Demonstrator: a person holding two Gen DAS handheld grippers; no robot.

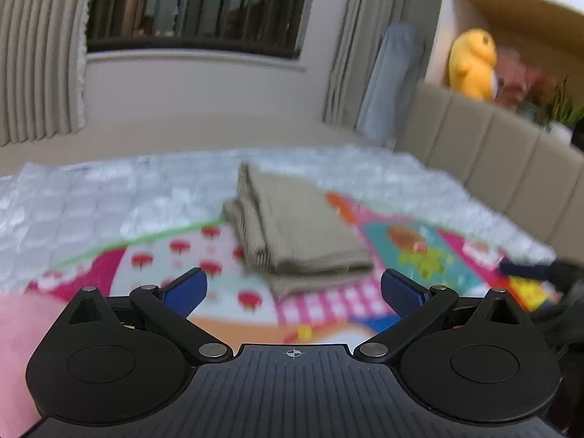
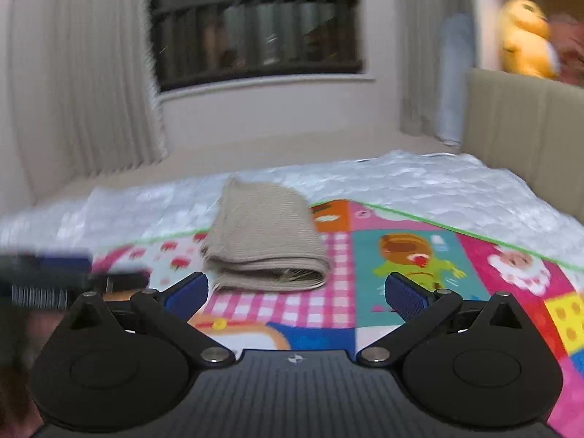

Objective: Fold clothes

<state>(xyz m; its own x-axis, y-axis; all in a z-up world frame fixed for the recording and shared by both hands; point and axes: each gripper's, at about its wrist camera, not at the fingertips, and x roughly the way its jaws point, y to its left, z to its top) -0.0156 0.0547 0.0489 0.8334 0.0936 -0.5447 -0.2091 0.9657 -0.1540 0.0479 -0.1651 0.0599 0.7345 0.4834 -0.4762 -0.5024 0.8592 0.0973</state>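
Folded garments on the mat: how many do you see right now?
1. A beige folded garment lies on the colourful play mat, at its far edge where it meets the white quilted cover. No other clothes show; anything nearer than the cameras' view is unseen.

The folded beige cloth [image 2: 264,237] lies alone mid-bed, straddling the far edge of the patterned mat [image 2: 419,255]. Mat and white quilt [image 2: 438,189] lie bare around it. The padded headboard [image 2: 518,127] walls off the bed's right edge.
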